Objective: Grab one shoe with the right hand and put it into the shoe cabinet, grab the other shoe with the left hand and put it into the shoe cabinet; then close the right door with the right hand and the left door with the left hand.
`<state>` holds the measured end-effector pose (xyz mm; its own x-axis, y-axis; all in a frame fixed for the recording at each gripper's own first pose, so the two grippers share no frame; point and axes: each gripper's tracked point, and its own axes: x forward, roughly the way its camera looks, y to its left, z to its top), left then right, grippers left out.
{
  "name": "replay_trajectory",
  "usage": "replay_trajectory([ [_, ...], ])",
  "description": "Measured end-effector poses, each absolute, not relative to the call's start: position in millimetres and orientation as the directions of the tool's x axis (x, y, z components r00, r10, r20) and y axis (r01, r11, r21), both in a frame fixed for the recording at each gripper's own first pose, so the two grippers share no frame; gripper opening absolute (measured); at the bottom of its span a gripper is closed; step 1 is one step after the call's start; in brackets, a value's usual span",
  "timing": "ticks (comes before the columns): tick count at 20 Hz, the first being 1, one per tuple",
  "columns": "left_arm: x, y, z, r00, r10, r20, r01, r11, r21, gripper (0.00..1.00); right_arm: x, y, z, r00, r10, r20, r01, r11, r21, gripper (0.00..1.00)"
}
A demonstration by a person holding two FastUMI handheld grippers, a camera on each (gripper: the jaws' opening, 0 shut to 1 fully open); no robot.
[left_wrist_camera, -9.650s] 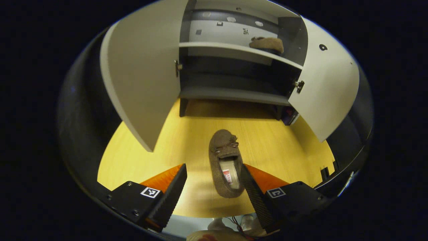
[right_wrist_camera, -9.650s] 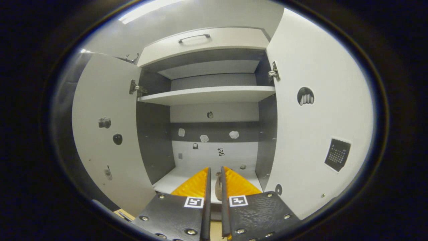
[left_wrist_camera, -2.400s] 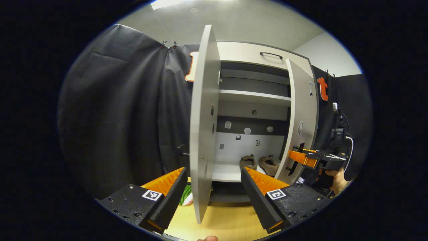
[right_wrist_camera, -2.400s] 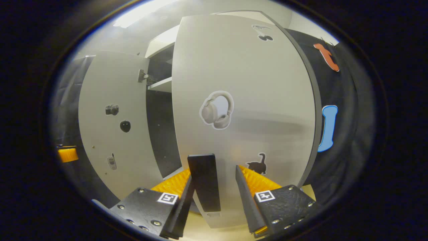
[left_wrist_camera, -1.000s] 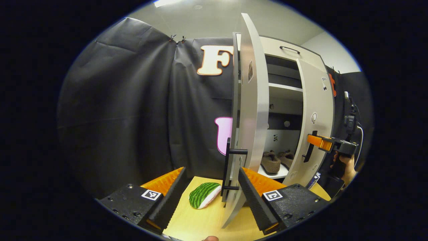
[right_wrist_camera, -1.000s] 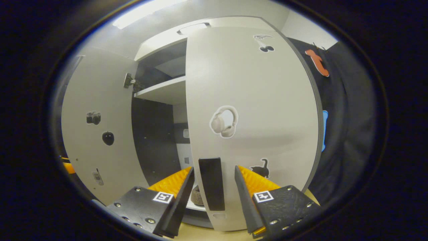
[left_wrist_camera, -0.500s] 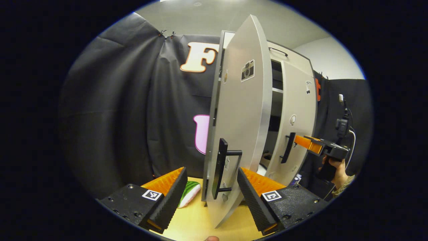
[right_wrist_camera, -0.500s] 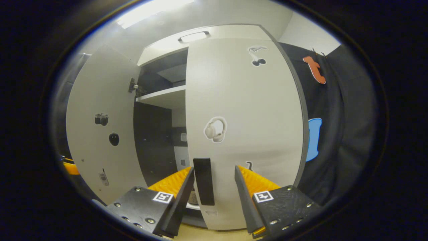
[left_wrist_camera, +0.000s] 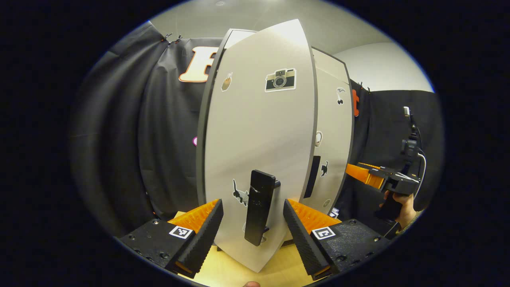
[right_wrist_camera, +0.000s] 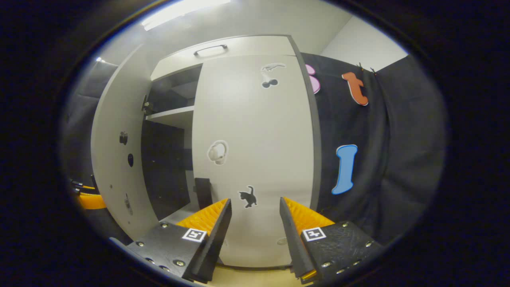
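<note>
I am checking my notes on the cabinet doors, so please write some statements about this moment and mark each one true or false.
1. The left door is fully shut against the cabinet. False: in the right gripper view a dark gap with a shelf shows between the two doors.
2. The left gripper is open, with the left door's handle between its fingers. True.
3. The right gripper is shut on the right door's handle. False: it is open, and the handle lies to the left of its fingers.
4. A camera sticker is on the outside of the left door. True.
5. A cat sticker is on the right door. True.
</note>
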<state>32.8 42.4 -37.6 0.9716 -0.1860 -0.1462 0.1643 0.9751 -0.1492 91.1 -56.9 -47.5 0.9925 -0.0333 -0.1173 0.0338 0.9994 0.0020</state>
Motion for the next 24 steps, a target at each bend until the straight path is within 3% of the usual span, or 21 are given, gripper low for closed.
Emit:
replay_trajectory([
  [4,64.1,25.0,-50.7,0.974,-0.176,-0.146,0.158,0.98,-0.123,0.94,75.2,-94.7,-39.7,0.988,-0.103,-0.112,0.102,0.995,-0.01,0.74],
  [5,72.8,15.6,-49.9,0.972,-0.189,-0.14,0.172,0.977,-0.124,1.0,72.4,-102.5,-38.2,0.987,-0.118,-0.111,0.117,0.993,-0.014,0.72],
  [10,108.3,-3.6,-49.3,0.974,-0.183,-0.129,0.176,0.982,-0.066,1.0,62.2,-133.1,-33.6,0.979,-0.17,-0.108,0.168,0.985,-0.027,0.74],
  [24,158.1,-22.5,-55.0,0.978,-0.154,-0.142,0.144,0.986,-0.08,1.0,57.1,-162.4,-28.8,0.97,-0.22,-0.1,0.22,0.975,-0.02,0.75],
])
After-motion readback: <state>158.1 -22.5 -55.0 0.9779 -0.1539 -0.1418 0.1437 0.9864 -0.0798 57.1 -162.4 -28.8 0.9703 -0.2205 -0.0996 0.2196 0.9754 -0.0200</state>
